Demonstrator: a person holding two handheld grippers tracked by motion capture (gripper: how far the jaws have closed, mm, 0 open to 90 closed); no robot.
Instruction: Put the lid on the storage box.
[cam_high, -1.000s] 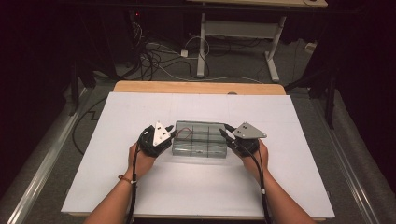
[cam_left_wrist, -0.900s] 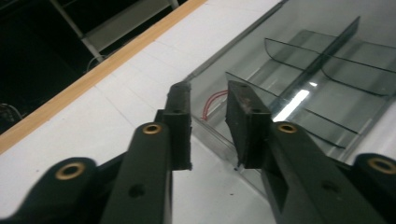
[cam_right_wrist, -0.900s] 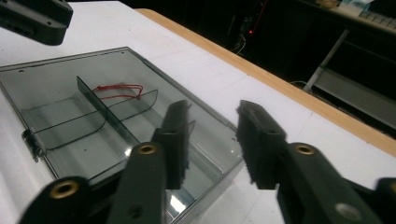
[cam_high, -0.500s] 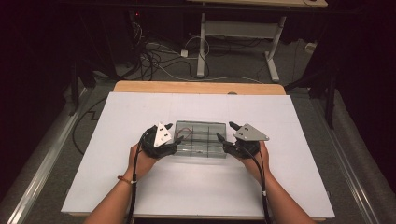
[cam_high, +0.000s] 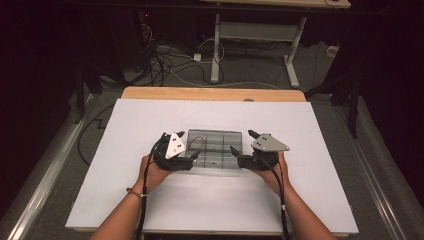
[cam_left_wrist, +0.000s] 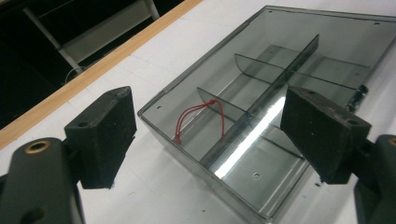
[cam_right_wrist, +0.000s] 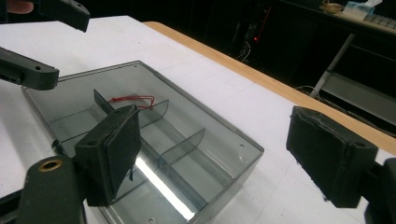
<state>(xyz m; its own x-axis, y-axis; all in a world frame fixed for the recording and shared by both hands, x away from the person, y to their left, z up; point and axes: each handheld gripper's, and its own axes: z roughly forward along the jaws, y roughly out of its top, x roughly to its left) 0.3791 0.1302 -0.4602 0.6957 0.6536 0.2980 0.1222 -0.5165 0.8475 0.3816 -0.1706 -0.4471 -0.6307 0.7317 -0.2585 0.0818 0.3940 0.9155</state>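
Clear divided box (cam_high: 214, 150) set mid-surface (cam_high: 310, 200), red band (cam_left_wrist: 201, 116) in one far compartment. Left tool (cam_high: 192, 154) at box's left end, right tool (cam_high: 235, 154) at right end; both spread wide, nothing pinched. Box not yet gripped; grasp judged still left.

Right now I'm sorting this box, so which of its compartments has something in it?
The far-left corner compartment of the clear box: a red band lies in it, nearest the left gripper. The others look empty.

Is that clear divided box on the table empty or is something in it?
Not empty: the box holds a red rubber band in one corner compartment.
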